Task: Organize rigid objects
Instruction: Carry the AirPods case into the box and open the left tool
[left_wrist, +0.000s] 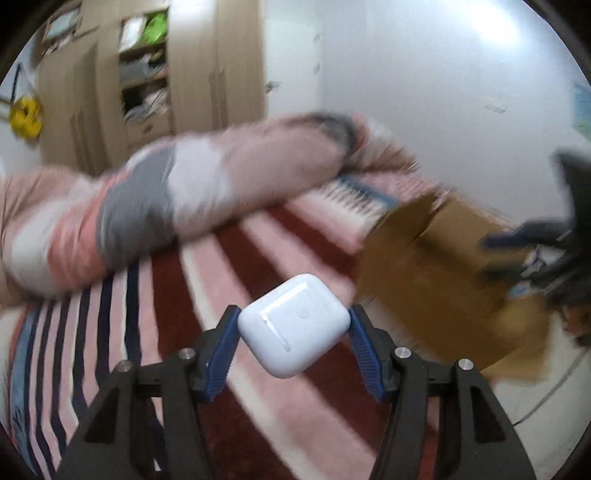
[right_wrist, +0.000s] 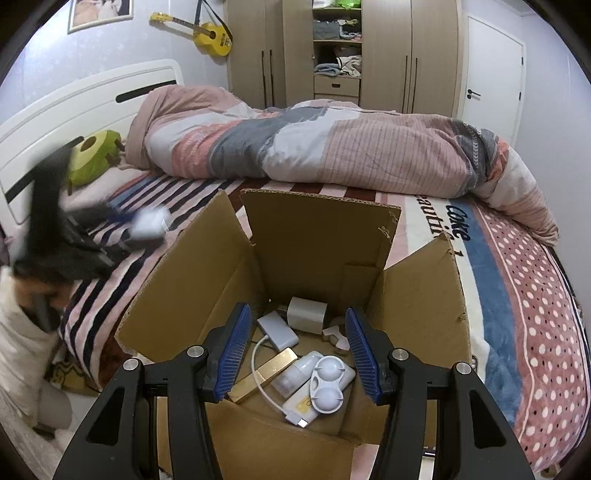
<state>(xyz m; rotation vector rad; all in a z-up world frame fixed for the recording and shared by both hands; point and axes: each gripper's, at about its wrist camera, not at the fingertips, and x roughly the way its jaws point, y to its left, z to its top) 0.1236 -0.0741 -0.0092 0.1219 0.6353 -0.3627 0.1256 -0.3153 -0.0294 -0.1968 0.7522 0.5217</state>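
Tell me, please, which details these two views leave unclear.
- Left wrist view: motion blur smears the cardboard box, hiding its contents.
- Right wrist view: the left hand-held gripper and its white earbud case are blurred.
- Right wrist view: the right hand-held gripper blocks part of the box floor.

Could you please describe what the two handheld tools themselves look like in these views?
Both look identical: the left tool and right tool have matte black angular bodies with triangular cutouts, silver round bolt heads, and two blue ribbed finger pads. No cables or markings show on them.
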